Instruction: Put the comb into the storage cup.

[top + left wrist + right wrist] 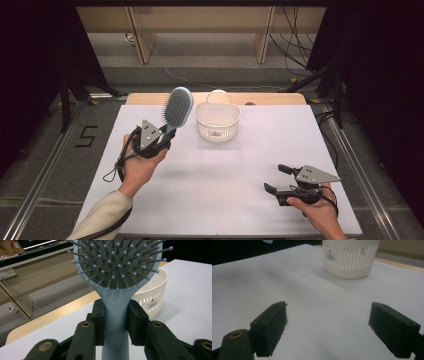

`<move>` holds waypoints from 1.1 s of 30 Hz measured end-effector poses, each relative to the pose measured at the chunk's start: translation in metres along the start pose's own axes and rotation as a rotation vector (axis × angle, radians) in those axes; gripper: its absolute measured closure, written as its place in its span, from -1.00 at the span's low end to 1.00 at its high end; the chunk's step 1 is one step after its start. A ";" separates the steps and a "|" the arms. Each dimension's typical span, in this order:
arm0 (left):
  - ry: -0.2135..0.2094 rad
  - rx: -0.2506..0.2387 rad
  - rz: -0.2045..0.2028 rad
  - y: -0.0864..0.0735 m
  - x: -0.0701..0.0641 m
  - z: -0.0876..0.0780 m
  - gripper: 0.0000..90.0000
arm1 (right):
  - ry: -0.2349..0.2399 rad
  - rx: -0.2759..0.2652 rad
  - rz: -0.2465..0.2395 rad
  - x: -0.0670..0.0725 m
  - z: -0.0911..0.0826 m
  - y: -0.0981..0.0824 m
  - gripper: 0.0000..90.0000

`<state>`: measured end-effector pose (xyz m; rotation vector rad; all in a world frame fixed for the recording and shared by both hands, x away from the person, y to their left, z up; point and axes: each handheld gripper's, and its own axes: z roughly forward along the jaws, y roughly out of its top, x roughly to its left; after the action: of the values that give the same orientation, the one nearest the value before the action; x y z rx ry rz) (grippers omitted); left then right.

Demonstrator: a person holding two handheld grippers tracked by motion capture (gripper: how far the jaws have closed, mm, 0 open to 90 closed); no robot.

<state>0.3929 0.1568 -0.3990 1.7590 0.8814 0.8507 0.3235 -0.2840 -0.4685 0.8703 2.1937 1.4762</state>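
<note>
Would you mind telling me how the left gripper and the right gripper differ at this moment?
The left gripper is shut on the hairbrush handle; the right gripper stands open with nothing between its jaws. The left one points up and away toward the basket, holding the brush upright above the table; the right one lies level, low over it. Both are black and hand-held.

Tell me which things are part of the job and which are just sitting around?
Part of the job:
- hairbrush, clamped by its handle in the left gripper
- white basket beside it

Just there:
- right gripper, open, holding nothing
- table
- cables on the floor
</note>
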 end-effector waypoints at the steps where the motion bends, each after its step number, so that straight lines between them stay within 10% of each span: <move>1: 0.000 -0.003 -0.005 0.000 0.000 0.000 0.56 | 0.000 0.000 0.000 0.000 0.000 0.000 -0.65; 33: -0.010 -0.023 0.004 0.011 -0.005 0.005 0.56 | 0.002 0.000 0.003 0.000 0.000 0.000 -0.65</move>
<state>0.3970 0.1466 -0.3908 1.7438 0.8588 0.8508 0.3234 -0.2844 -0.4682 0.8725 2.1946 1.4792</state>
